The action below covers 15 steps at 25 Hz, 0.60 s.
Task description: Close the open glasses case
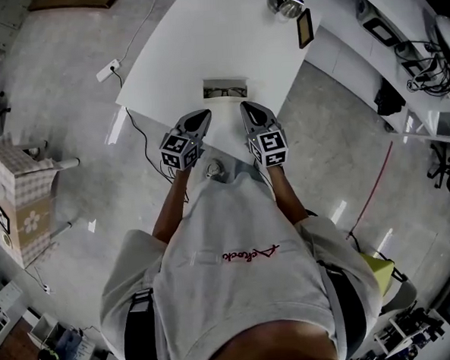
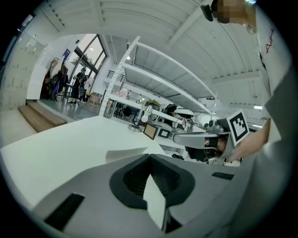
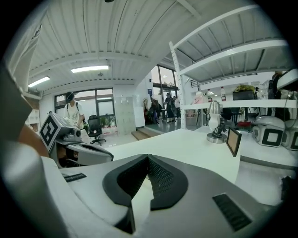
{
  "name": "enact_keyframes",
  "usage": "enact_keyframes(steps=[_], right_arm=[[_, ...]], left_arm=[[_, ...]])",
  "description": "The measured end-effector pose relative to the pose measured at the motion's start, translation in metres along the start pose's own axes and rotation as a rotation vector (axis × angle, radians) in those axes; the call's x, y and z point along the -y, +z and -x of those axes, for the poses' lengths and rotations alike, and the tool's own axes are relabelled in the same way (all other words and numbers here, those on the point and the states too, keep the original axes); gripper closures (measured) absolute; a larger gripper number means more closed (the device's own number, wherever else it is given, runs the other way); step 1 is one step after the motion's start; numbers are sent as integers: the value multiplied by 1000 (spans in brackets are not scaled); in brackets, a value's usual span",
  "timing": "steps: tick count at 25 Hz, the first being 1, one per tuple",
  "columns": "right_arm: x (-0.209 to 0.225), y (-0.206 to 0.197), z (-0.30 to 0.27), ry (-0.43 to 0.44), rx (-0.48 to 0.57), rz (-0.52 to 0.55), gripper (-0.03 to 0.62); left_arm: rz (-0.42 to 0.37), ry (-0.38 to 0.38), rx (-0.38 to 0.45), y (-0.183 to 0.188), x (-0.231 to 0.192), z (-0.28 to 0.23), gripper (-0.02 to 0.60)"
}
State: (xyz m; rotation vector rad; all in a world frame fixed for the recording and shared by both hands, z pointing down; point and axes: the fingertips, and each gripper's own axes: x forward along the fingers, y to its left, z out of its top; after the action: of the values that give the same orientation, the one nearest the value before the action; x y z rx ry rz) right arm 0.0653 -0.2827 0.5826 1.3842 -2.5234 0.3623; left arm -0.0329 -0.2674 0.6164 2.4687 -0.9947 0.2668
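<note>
Jaws closed: two grippers (image 1: 204, 116) (image 1: 245, 106), one glasses case (image 1: 225, 88).

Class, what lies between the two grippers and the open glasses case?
Nothing: the head view shows only bare table between the left gripper, right gripper and glasses case.

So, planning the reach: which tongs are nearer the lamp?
The right tongs: the lamp stands far right on the table, so the left tongs are farther.

glasses case (image 1: 225, 88) too small for detail; table (image 1: 201, 40) cropped at top
</note>
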Motion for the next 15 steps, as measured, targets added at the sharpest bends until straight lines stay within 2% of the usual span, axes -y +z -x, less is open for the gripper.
enact_keyframes(steps=[15], right_arm=[[4, -53, -8, 28, -114, -93, 586]], left_arm=[[62, 2, -72, -31, -11, -19, 554]])
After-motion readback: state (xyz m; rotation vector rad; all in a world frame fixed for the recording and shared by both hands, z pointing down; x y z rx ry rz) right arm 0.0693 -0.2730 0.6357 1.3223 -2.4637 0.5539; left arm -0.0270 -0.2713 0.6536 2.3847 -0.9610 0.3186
